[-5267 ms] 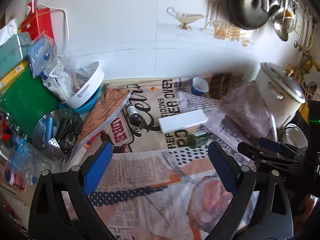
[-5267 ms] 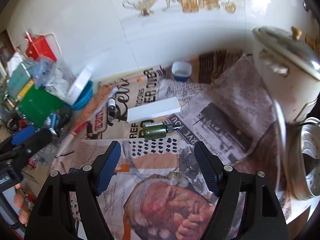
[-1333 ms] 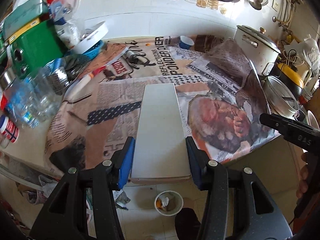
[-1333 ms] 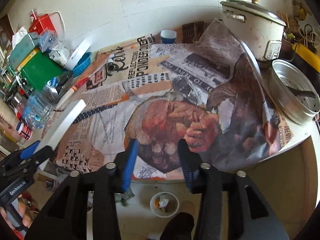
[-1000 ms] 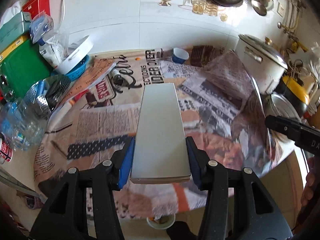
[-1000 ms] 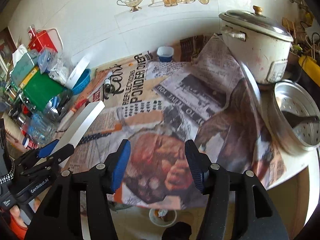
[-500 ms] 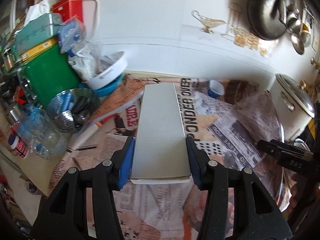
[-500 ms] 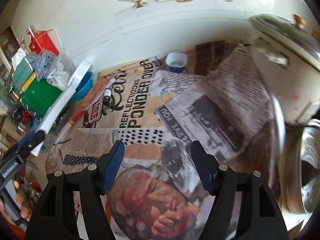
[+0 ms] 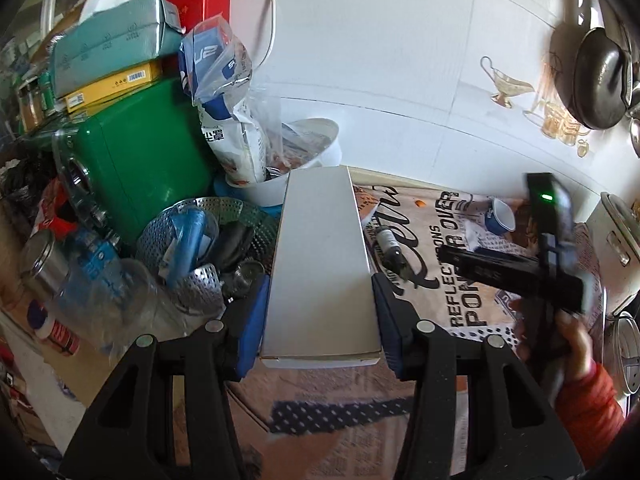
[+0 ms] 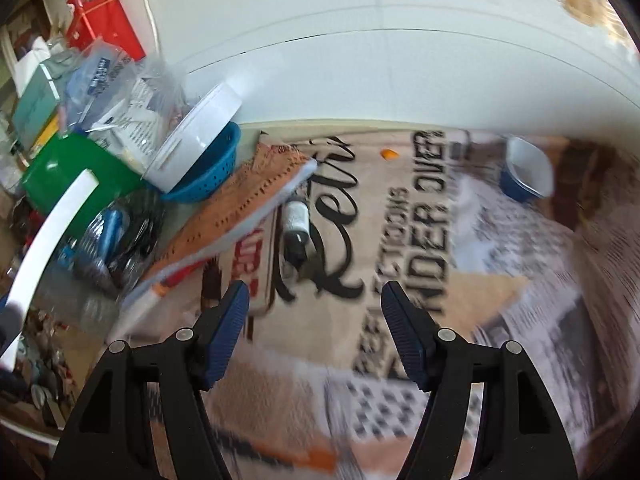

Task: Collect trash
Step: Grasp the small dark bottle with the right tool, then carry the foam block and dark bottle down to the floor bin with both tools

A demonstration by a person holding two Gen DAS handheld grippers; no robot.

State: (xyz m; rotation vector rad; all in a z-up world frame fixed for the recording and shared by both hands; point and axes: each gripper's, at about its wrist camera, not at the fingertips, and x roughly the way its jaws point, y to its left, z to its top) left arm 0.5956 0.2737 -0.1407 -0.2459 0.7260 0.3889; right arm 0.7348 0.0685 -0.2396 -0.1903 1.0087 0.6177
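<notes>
The desk (image 10: 500, 240), spread with newspaper, fills both views now, where a moment ago both cameras looked past its front edge to the bin on the floor; both hands have swung back in from that edge toward the wall, so this looks like the return for more trash rather than a drop. Big clutter on the left: the green box (image 9: 140, 160) with tins stacked on it, the metal strainer (image 9: 208, 248), and the white bowl (image 10: 200, 136) tipped in the blue colander (image 10: 208, 176), all crowding that side right up to the wall. Open room lies on the paper's middle and right, out to the small blue cup (image 10: 526, 176). The left claw (image 9: 318, 320) is clenched on the long white box (image 9: 324, 264), pads pressed to both long sides, and the box is carried above the desk, its far end over the bowl; it was in that same grip a second ago, so it has not gone into the bin. The right claw (image 10: 316, 328) is released with nothing between its pads, wider than a second back, and is aimed down at the small dark bottle (image 10: 296, 232) lying just beside the orange cloth (image 10: 240, 200), a likely next pick, with the cloth edge tight on its left
</notes>
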